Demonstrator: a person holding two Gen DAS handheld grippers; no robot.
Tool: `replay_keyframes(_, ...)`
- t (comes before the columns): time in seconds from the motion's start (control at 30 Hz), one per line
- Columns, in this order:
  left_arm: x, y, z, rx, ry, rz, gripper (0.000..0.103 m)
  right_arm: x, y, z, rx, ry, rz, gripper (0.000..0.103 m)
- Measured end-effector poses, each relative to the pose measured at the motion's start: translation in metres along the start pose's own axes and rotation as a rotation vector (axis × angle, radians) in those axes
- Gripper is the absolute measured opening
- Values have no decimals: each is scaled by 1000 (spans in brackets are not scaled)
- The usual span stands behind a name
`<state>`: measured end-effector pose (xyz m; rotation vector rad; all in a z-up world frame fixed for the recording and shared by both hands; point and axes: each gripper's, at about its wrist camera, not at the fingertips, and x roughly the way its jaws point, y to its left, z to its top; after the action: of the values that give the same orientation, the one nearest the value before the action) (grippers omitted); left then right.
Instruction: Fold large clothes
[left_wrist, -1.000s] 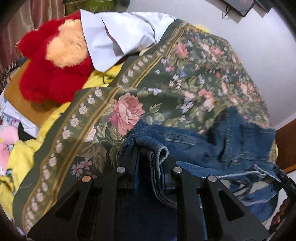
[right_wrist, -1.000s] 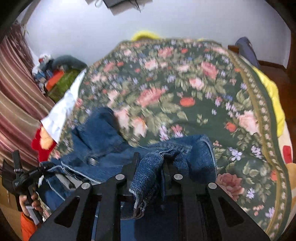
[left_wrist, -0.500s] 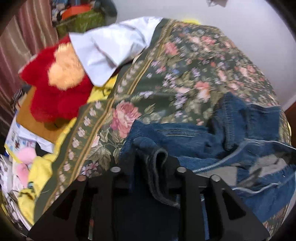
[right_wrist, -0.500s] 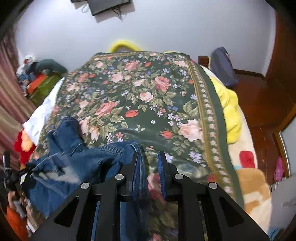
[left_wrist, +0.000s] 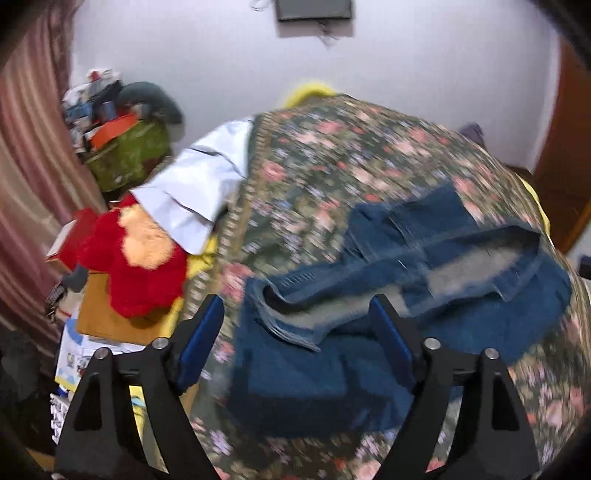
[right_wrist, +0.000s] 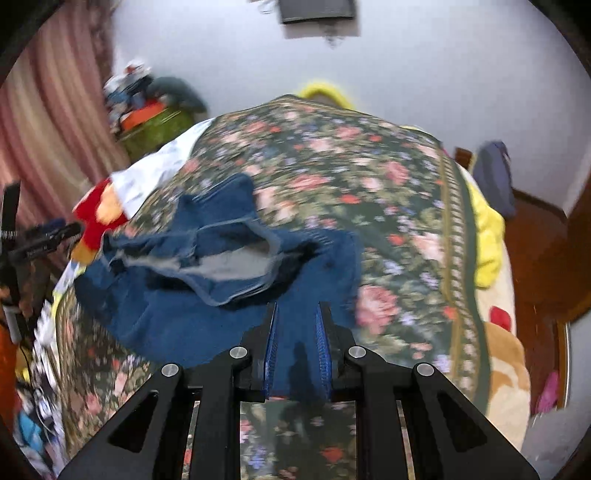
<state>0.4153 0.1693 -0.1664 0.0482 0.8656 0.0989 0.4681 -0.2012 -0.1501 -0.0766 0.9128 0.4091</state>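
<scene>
the jeans (left_wrist: 424, 295) lay crumpled on the floral bedspread (left_wrist: 351, 158), toward its near left part in the right wrist view, with the waistband open and the pale grey lining (right_wrist: 236, 264) showing. both views were blurred, so fine detail of the cloth could not be read. the left gripper (left_wrist: 297, 334) stood wide, its blue-padded fingers (left_wrist: 201, 339) set well apart on either side of the near edge of the denim, nothing pinched between them; whether the pads touched the cloth could not be told. the right gripper (right_wrist: 297, 332) stood narrow, its fingers (right_wrist: 271, 343) close together with a fold of denim seen in the gap; whether the pads actually clamped it could not be told. in the right wrist view the left tool showed as a dark frame at the far left edge, beside the jeans (right_wrist: 207, 288). to the left of the bedspread lay a white cloth (left_wrist: 195, 192), its near edge resting over a red and orange plush toy (left_wrist: 136, 258), which sat on a brown box (left_wrist: 103, 317). further left and far stood a green bin (left_wrist: 129, 155) heaped with items, against a striped pink curtain (left_wrist: 29, 140). a yellow blanket (right_wrist: 487, 236) showed along the right edge of the bedspread (right_wrist: 369, 155). a dark screen (left_wrist: 314, 9) hung on the white far wall.
</scene>
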Motion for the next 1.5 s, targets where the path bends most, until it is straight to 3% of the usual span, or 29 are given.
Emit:
replay_keyframes(0.17,35,-38,-38,51,101,-86,82,36,40,-24,-77,80,51,15)
replay_keyframes(0.33,88,-60,-50,97,202,-66,82,85,63,-32,-149,140,18,15)
replay_keyframes(0.43,118,-57,-36,106,226,12,82,110,71,-24,-225,168,-27,15)
replay_keyframes(0.5,130,-48,-18,75,230,-3,81,120,69,-13,-241,175,-30,15)
replay_keyframes(0.6,142,-29,13,7,196,38,81,127,61,14,-241,150,-53,15)
replay_keyframes(0.73,174,-3,34,-76,234,57,81,145,32,58,-166,102,-127,15)
replay_keyframes(0.8,183,-3,33,-58,244,77,81,153,14,75,-80,93,-142,15)
replay_keyframes(0.93,182,-8,31,8,224,112,81,160,-24,88,134,107,-21,15)
replay_keyframes(1.1,157,3,35,-35,220,96,77,134,-24,81,80,61,-159,15)
replay_keyframes(1.23,112,11,47,-62,126,91,78,104,-25,73,130,54,-4,15)
replay_keyframes(1.33,79,17,49,-89,75,62,85,90,-7,72,108,44,48,15)
replay_keyframes(1.5,57,7,30,-25,88,-17,89,89,45,68,45,50,163,15)
